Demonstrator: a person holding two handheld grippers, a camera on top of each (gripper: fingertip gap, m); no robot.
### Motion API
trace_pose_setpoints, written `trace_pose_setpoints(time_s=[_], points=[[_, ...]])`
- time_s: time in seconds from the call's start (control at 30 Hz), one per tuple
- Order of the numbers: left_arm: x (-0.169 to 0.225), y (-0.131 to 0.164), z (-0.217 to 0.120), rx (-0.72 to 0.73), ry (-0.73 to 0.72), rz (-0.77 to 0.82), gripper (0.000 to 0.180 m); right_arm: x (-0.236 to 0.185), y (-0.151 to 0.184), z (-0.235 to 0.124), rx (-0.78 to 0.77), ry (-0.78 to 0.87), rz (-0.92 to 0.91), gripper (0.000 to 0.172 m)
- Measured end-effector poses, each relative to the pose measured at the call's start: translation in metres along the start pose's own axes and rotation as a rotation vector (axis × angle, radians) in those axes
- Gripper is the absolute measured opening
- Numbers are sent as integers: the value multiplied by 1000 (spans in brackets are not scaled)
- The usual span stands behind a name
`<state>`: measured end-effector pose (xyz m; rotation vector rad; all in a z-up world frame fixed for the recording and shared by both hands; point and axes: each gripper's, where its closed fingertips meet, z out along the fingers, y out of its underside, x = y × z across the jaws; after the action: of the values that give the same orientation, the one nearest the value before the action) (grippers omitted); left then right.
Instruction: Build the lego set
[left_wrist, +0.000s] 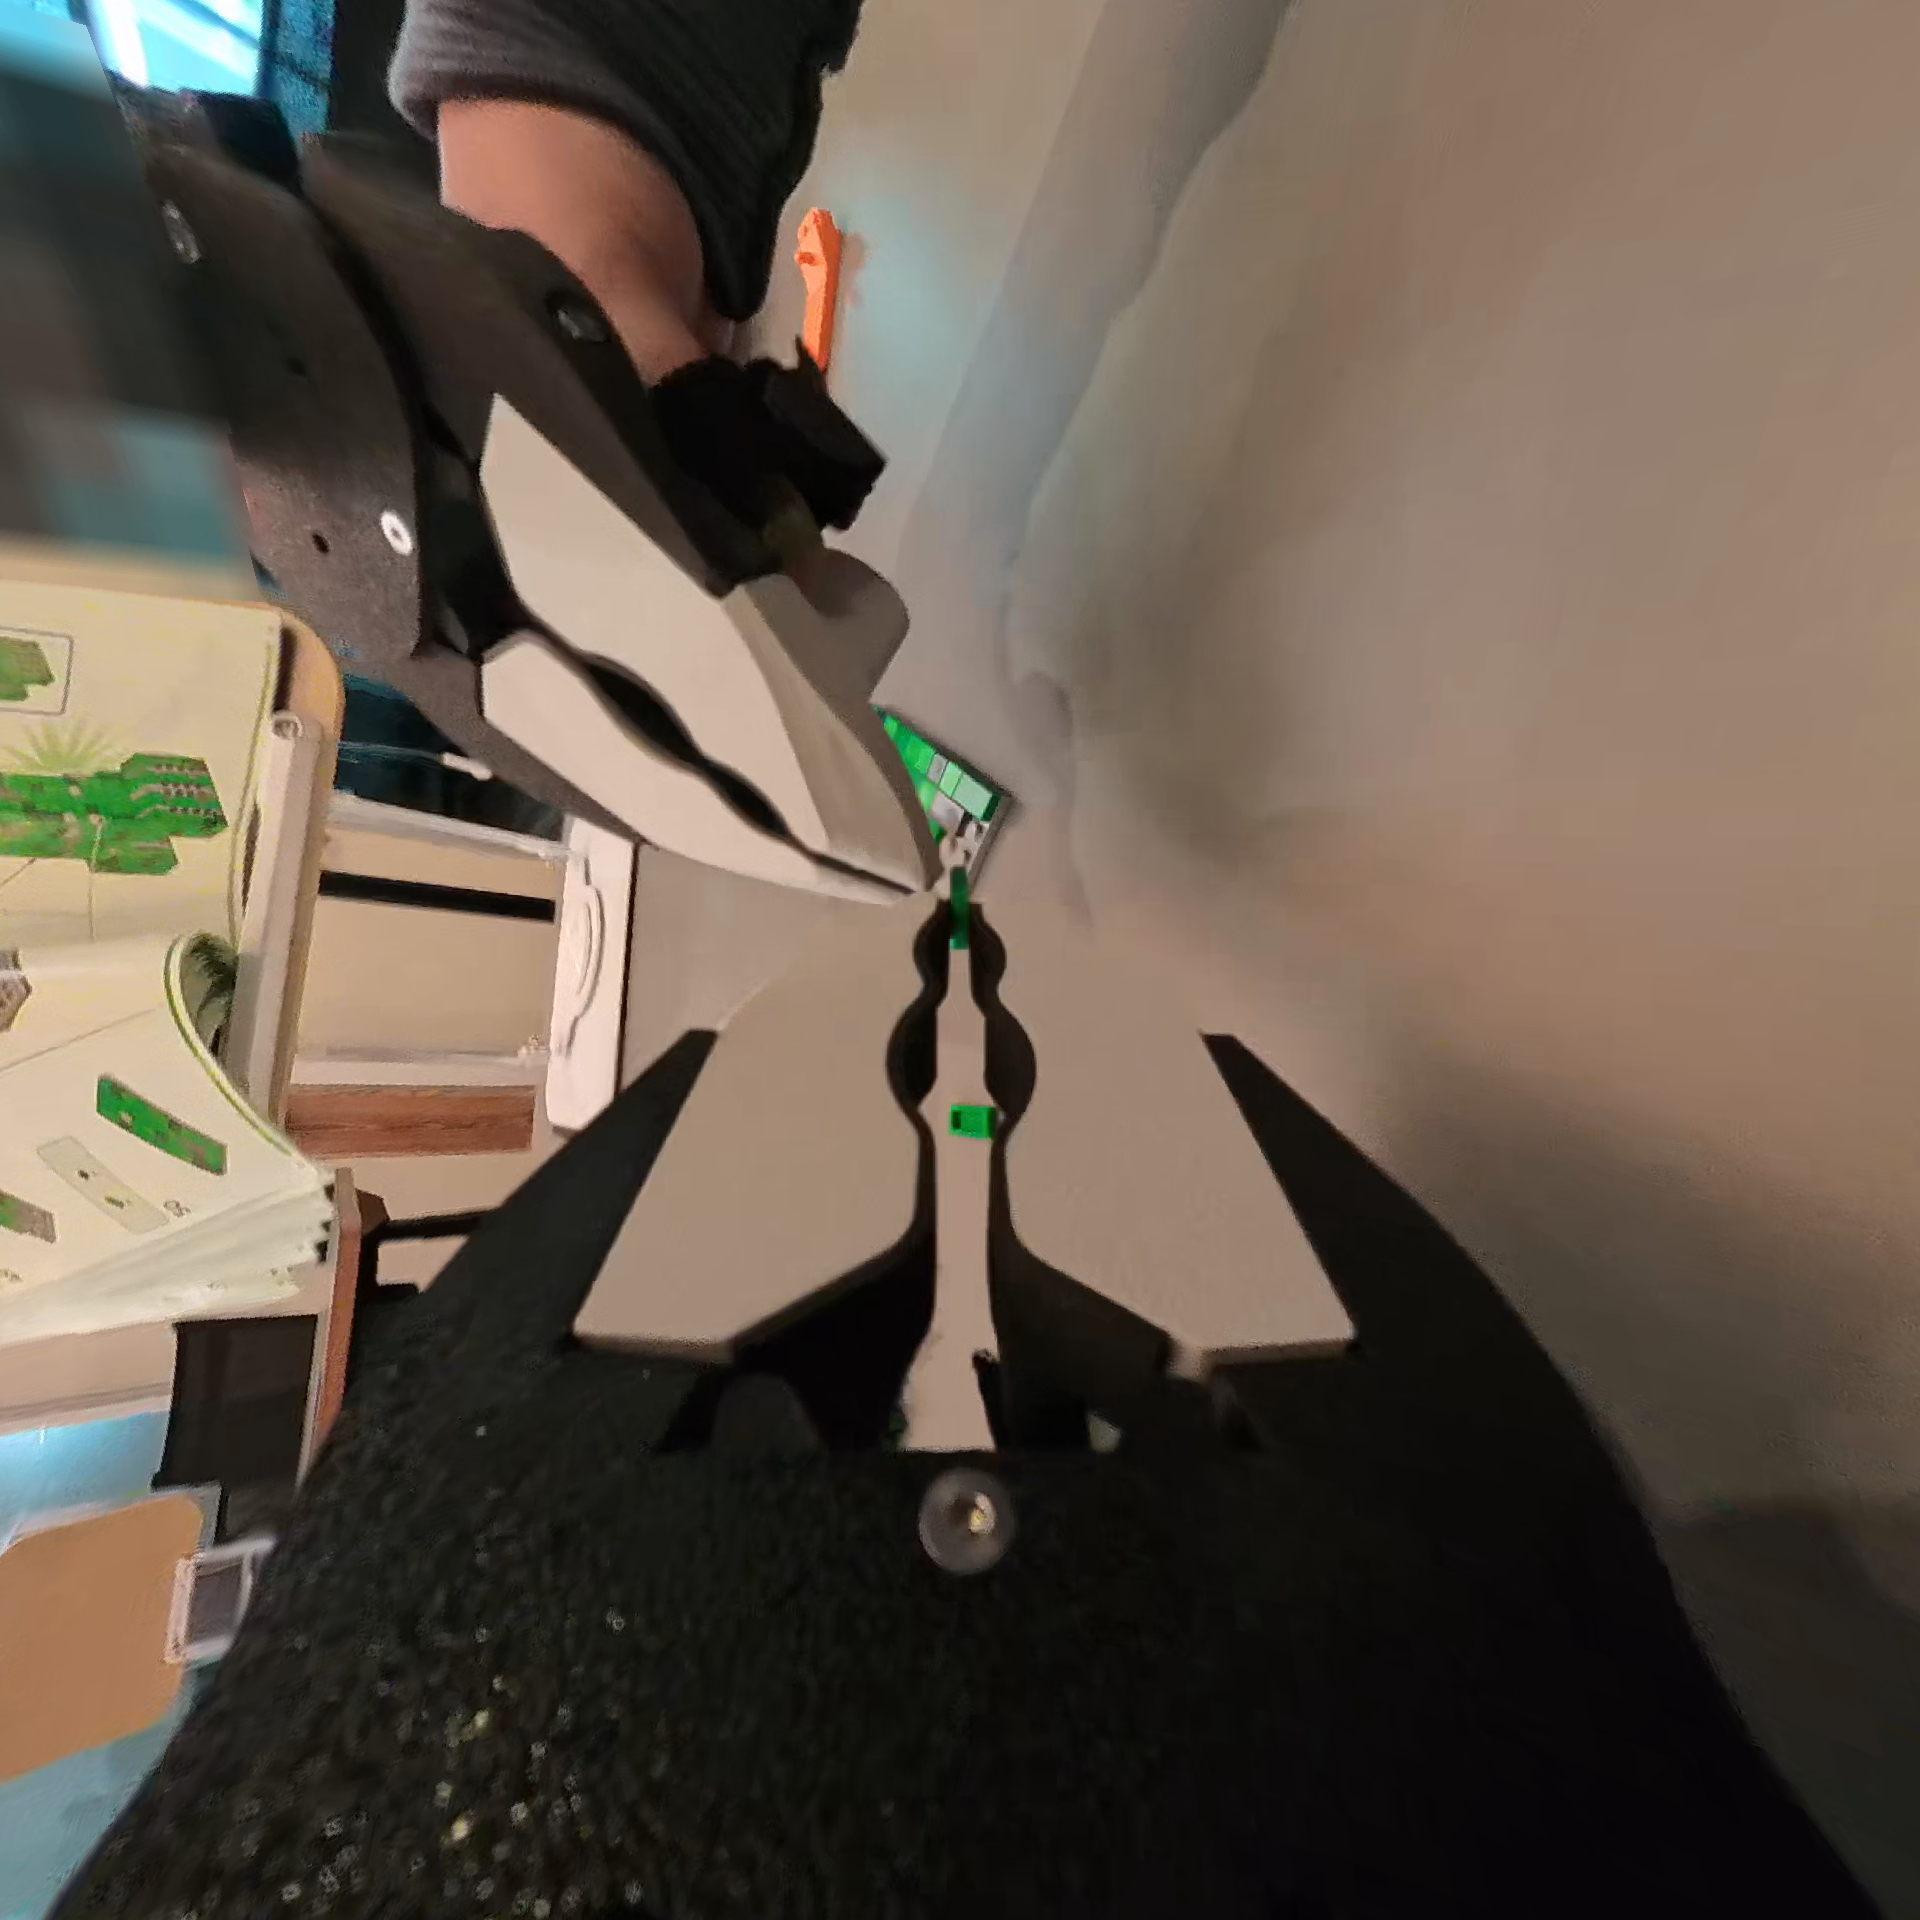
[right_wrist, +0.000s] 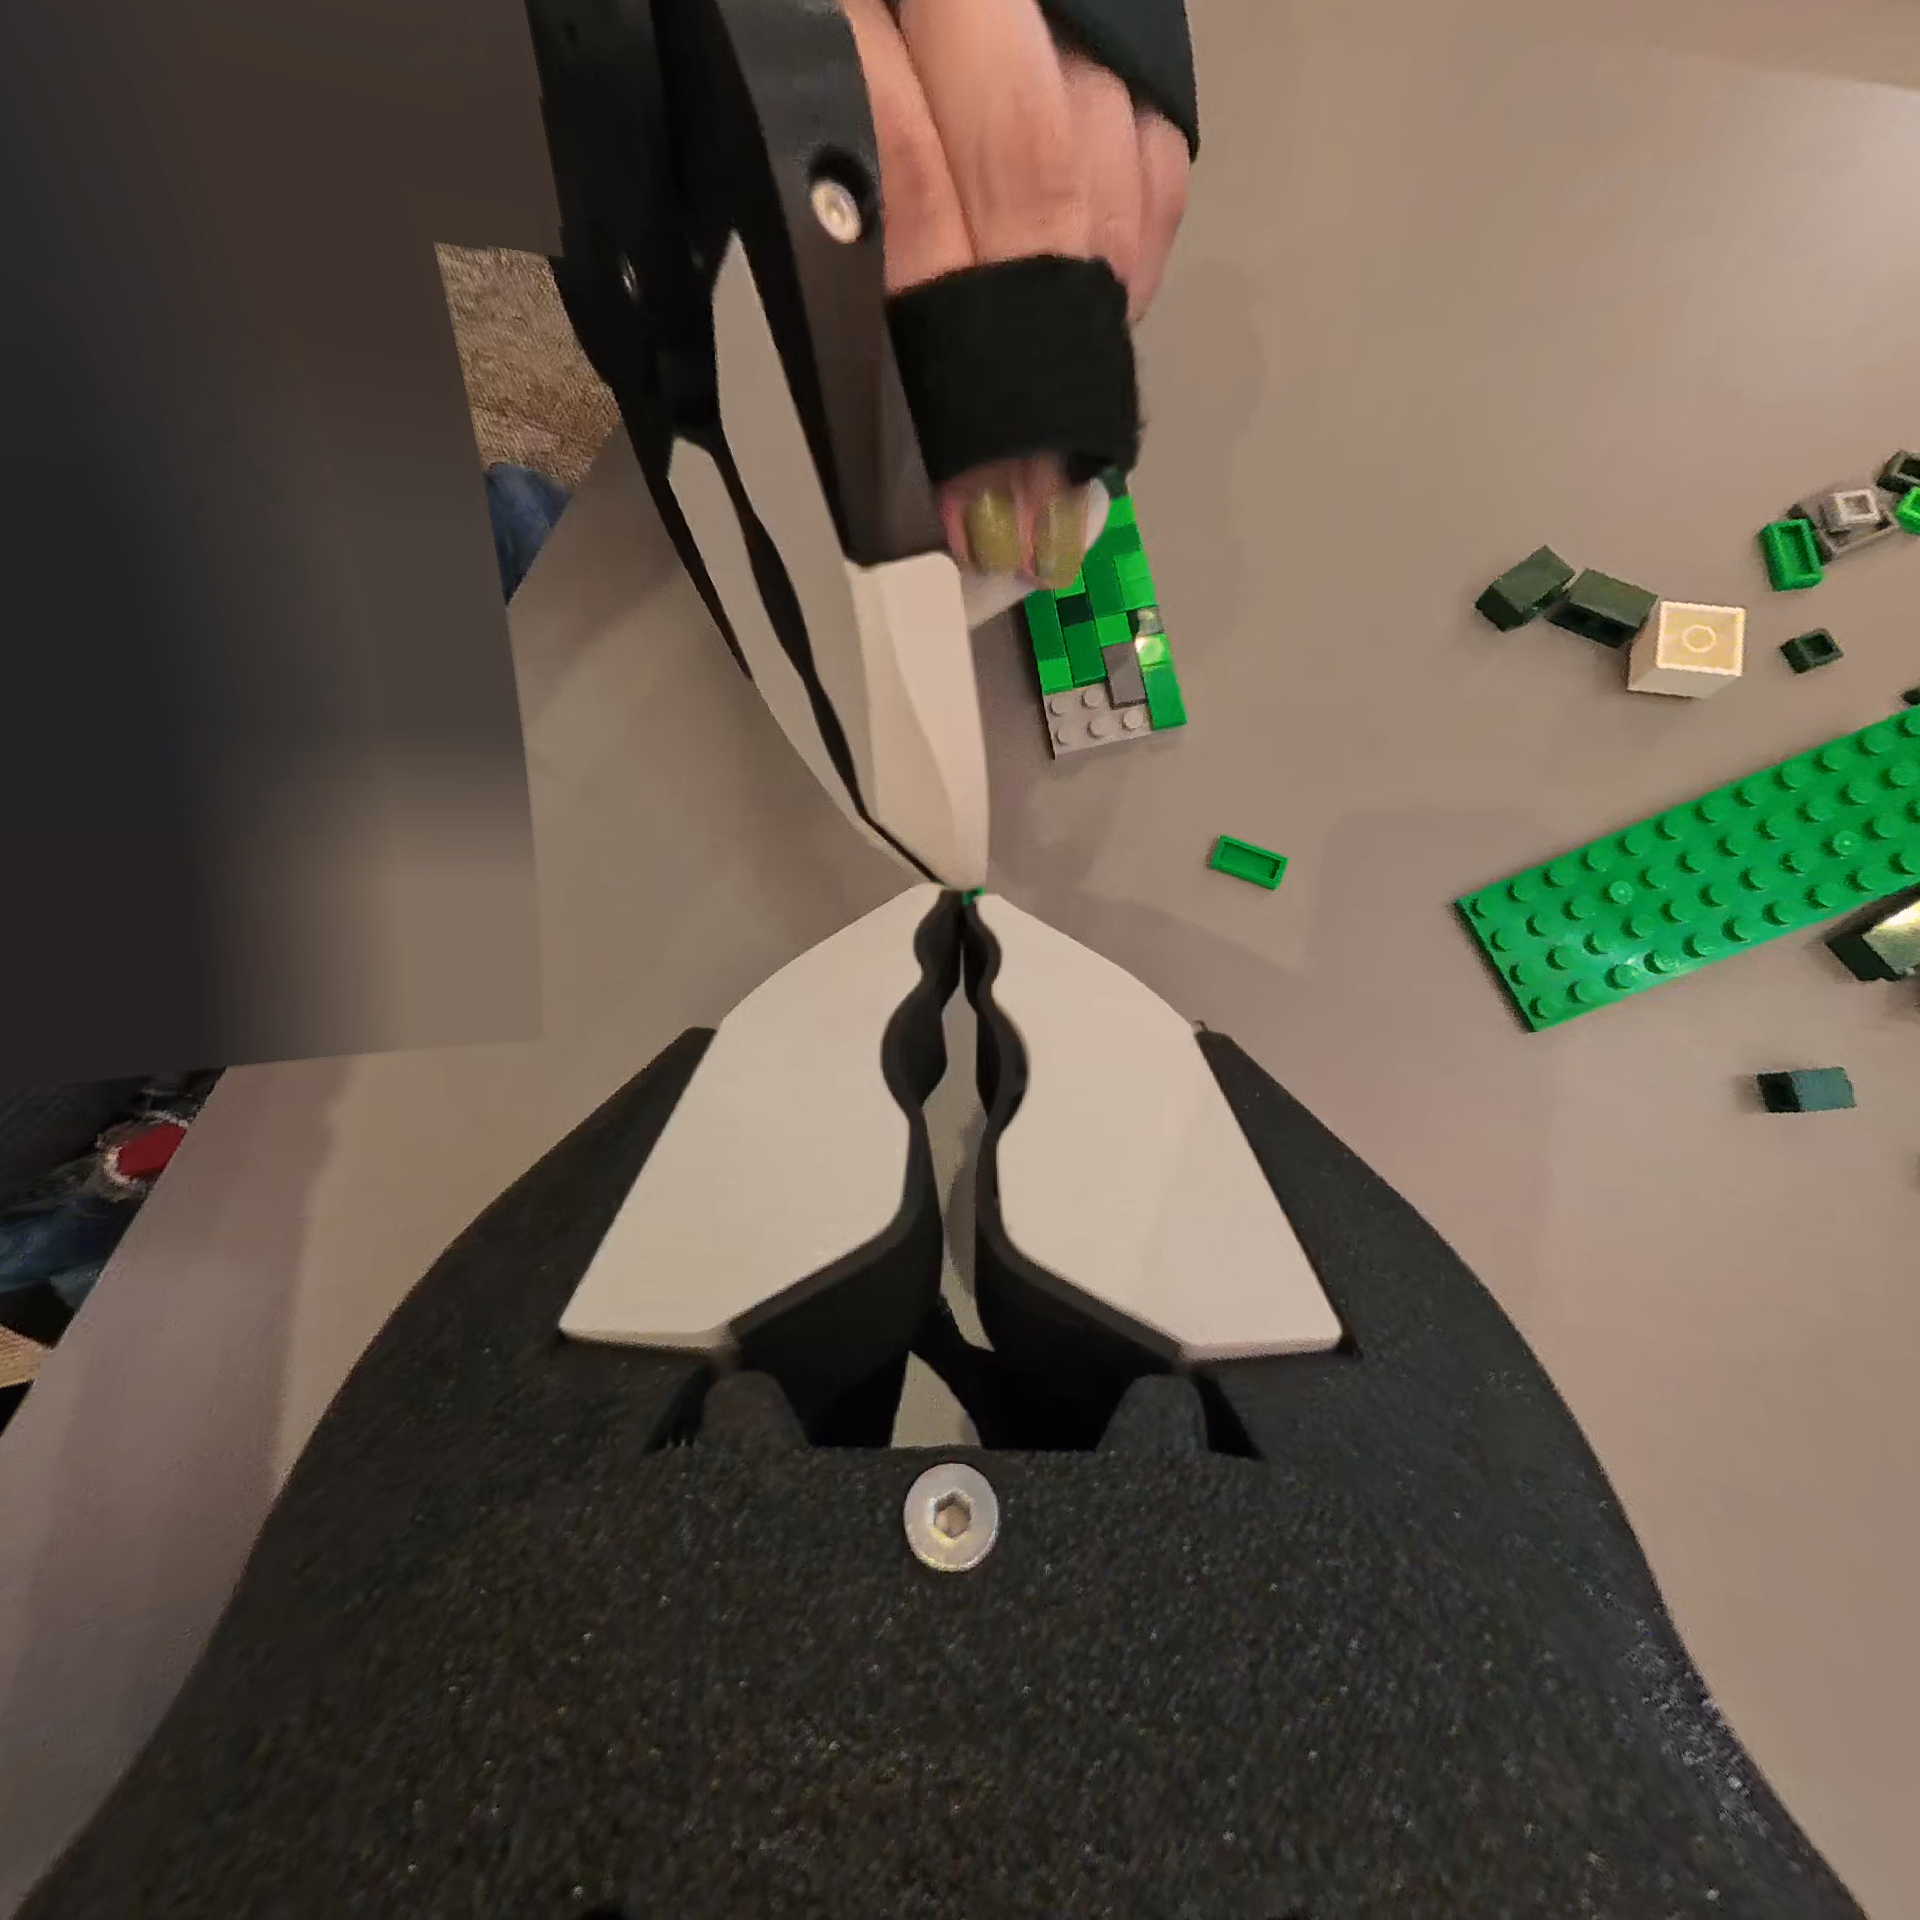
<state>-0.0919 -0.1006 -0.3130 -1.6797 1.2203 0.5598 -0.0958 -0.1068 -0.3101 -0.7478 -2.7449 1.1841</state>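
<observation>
Both grippers — left (left_wrist: 958, 920), right (right_wrist: 961, 904) — pinched one thin green tile (left_wrist: 959, 914) tip to tip; only the right view showed the green baseplate (right_wrist: 1704, 883) beside it on the grey table (right_wrist: 1455, 312).

soft, dim indoor light, faint shadows, fisheye-bent edges (left wrist view heavily motion-smeared)

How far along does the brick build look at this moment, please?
Done: the small grey plate is mostly covered with green tiles. In hand: the left gripper pinches a thin green tile edge-on, with the shut right gripper meeting it tip to tip. Left: a corner of bare studs on that plate, a loose tile, other loose pieces and the large green plate lying apart.
</observation>
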Motion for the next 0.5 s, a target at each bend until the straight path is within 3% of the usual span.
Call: trace_pose_setpoints(time_s=[0.07,0.1,0.17,0.3,0.43,0.5], points=[[-3,2,3,-29,2,-101,2,6,-3,-3,27,68,5,3],[-3,2,2,-16,14,-220,2,9,-4,-6,36,117,-8,17],[-14,-11,-6,129,29,-541,2,7,-10,-14,87,217,-73,28],[-47,-18,-29,446,81,-1176,2,0,-41,-43,238,562,-353,25],[-58,-17,-35,550,117,-1458,2,0,-46,-47,31,884,-575,25],[-60,-18,-35,586,135,-1541,2,-1,-43,-42,-81,953,-647,22]])
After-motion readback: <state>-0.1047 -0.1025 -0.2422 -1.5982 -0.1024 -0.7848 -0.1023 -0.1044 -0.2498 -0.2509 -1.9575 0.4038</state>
